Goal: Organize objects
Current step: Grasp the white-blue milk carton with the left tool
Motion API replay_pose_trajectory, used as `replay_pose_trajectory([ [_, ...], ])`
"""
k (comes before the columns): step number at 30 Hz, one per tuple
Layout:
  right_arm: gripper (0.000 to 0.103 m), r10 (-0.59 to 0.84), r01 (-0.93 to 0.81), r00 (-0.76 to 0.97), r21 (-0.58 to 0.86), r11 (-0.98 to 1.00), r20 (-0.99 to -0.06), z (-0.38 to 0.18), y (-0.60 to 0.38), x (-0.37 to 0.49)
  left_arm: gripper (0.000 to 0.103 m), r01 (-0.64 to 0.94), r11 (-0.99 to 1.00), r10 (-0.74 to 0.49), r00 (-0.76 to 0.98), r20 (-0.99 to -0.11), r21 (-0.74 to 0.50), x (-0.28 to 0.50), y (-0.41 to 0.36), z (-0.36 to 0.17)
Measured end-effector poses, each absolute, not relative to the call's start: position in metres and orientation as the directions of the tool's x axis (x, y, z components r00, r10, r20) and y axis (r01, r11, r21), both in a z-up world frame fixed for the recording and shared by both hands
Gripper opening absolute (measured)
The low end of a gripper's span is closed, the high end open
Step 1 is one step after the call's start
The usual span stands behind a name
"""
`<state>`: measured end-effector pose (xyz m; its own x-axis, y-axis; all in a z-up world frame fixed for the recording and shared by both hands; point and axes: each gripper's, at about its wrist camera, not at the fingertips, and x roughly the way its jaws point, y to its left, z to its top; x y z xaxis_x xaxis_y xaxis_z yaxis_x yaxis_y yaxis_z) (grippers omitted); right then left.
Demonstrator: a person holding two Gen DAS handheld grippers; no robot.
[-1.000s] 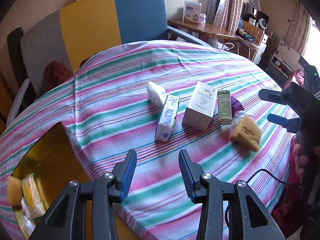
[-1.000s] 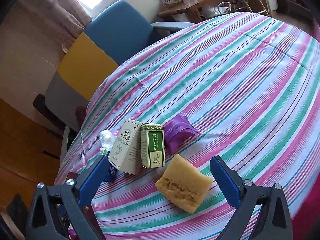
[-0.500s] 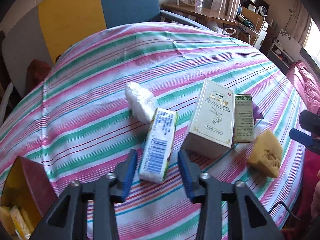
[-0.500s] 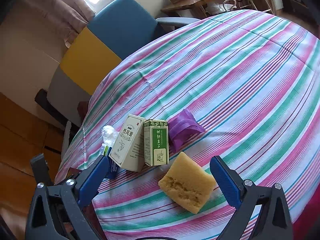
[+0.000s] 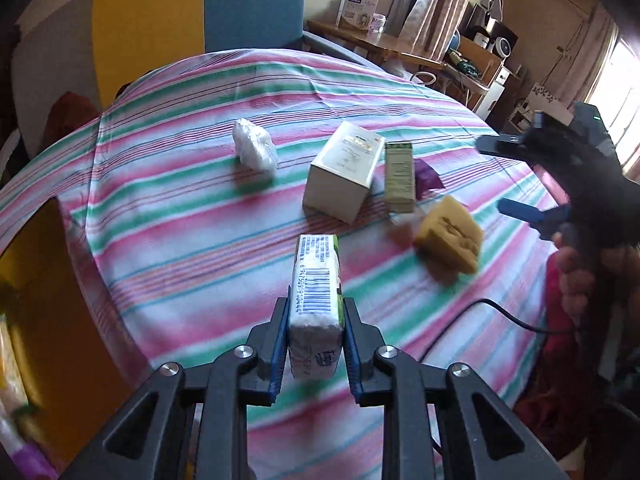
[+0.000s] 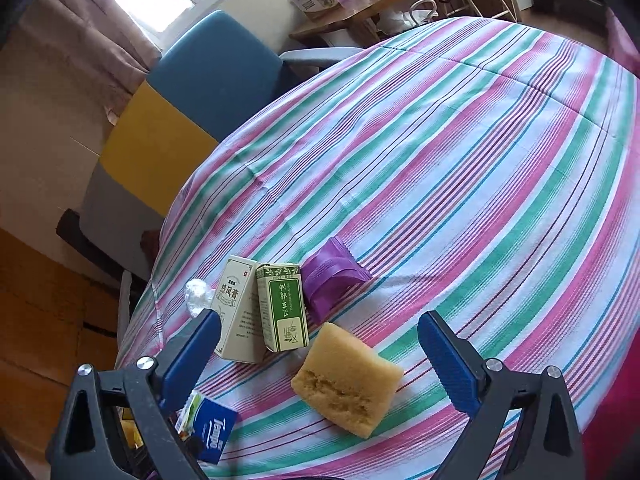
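My left gripper [image 5: 316,308] holds a blue-and-white tissue pack [image 5: 318,276] lengthwise above the striped tablecloth [image 5: 180,216]; its jaws are closing and the pads press both sides of the pack. The same pack [image 6: 210,436] shows low in the right wrist view. On the cloth lie a crumpled white bag [image 5: 254,150], a white box [image 5: 344,172], a green box [image 5: 399,176], a purple pouch [image 5: 426,172] and a yellow sponge [image 5: 450,236]. My right gripper [image 6: 320,324] hangs open above the sponge [image 6: 346,380], touching nothing.
A yellow bin [image 5: 36,280] with several packets stands below the table's left edge. A blue, yellow and grey chair [image 5: 192,12] backs the far side. A black cable [image 5: 500,312] trails over the near right edge. A hand [image 5: 576,272] holds the right gripper.
My left gripper reached the tissue pack, shut on it, and drew it back off the cloth toward the near edge. The right gripper stayed almost still and open.
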<state>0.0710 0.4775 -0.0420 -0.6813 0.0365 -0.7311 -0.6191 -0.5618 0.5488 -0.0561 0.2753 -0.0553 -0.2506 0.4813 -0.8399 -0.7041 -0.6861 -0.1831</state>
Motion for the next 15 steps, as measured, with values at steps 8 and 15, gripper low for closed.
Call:
replay_pose_trajectory([
  [8,0.096,0.042,-0.633,-0.649,0.508,-0.584,-0.76,-0.047,0.474,0.066,0.024,-0.702,-0.677,0.527,-0.252,-0.811,-0.221,-0.026,0.246,-0.038],
  [15,0.07,0.065,-0.61,-0.601,0.405,-0.681,-0.797,-0.045,0.453,0.052,0.024,-0.697,-0.676,0.556,-0.268,-0.787,-0.24,-0.01,0.221,-0.028],
])
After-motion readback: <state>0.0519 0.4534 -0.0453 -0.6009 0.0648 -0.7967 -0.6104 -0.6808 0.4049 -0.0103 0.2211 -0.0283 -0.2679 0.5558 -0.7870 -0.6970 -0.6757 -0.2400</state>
